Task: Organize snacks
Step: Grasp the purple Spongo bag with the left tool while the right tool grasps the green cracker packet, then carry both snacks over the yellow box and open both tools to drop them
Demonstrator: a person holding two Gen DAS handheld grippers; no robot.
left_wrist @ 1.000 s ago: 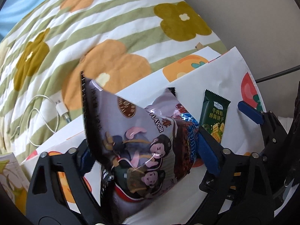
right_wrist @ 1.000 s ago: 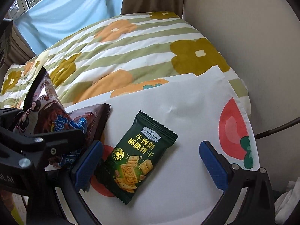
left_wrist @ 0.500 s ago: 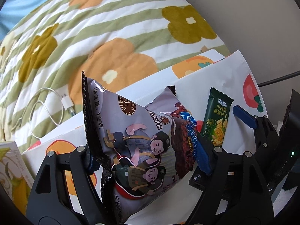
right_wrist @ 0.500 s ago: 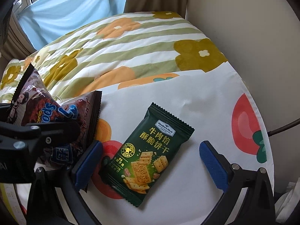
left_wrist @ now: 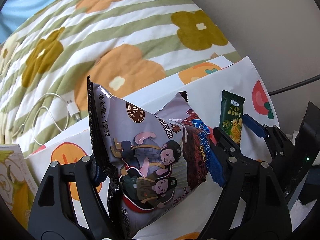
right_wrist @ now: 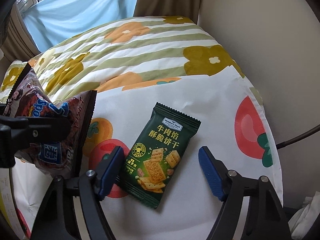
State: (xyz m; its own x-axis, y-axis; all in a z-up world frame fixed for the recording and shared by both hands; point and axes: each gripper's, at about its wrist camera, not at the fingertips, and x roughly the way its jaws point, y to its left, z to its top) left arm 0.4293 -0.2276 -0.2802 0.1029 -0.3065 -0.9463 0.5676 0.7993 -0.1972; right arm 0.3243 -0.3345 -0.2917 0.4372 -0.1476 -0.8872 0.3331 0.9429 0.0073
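The striped, flowered quilt (left_wrist: 120,32) fills the background of both views, and on it lies the white fruit-printed cloth (right_wrist: 210,100) where the snacks sit. Only the right wrist view shows the blue curtain (right_wrist: 80,6) and window behind the bed. Only the left wrist view shows the white charger cable (left_wrist: 50,112) coiled on the quilt and a pale booklet (left_wrist: 12,172) at the lower left edge.

The left gripper (left_wrist: 156,166) is clenched on two bags at once: a lilac cartoon snack bag (left_wrist: 144,140) in front and a dark brown crunch bag (left_wrist: 197,146) pressed behind it. Both are lifted clear of the cloth. The lilac bag stands roughly upright with one serrated seam rising at the left. In the right wrist view this bundle and the left gripper's black frame block the lower left of the cloth.

The right gripper (right_wrist: 160,168) is spread wide, its blue pads on either side of the green cracker packet (right_wrist: 160,158) and close to the cloth. The left pad looks just beside the packet's edge, though whether it touches is hard to tell. The packet lies flat, face up. Its long axis runs away from the gripper and leans slightly right, with the brand label at the far end.
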